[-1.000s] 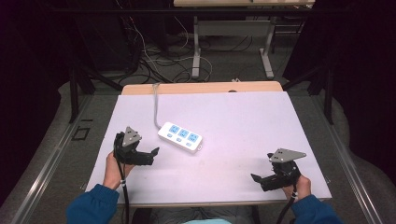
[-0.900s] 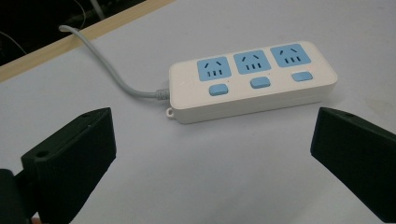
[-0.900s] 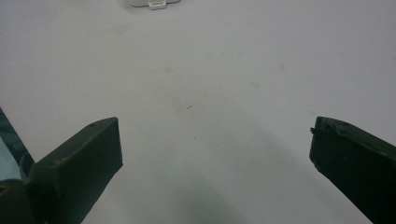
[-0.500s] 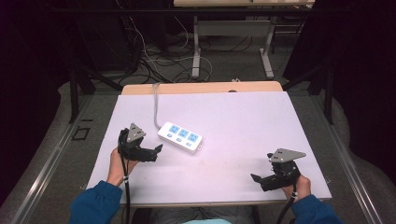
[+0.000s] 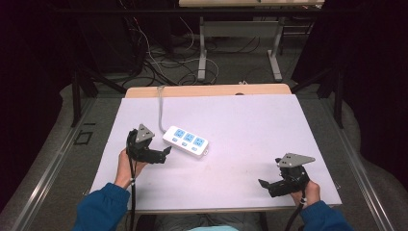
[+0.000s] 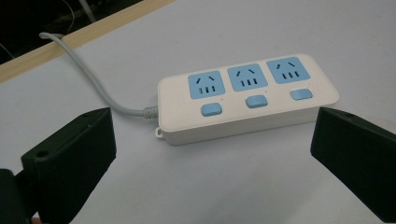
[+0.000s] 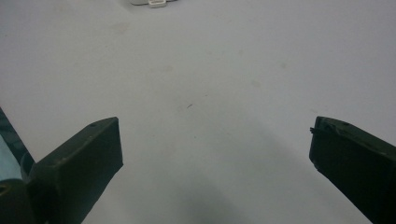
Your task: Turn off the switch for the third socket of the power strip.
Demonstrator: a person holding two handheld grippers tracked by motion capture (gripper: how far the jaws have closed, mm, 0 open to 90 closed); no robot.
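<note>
White power strip (image 6: 247, 95) between parted jaws

A pale lilac-white counter (image 5: 250, 130) with a light wooden far edge (image 5: 207, 90) stands on a grey carpeted floor (image 5: 57, 159); beyond it, tangled black and white cables (image 5: 159, 53) lie on the floor beside the grey metal legs of a second wooden-topped table (image 5: 238, 43); dark curtains (image 5: 365, 57) close both sides; the far background is dim.
</note>
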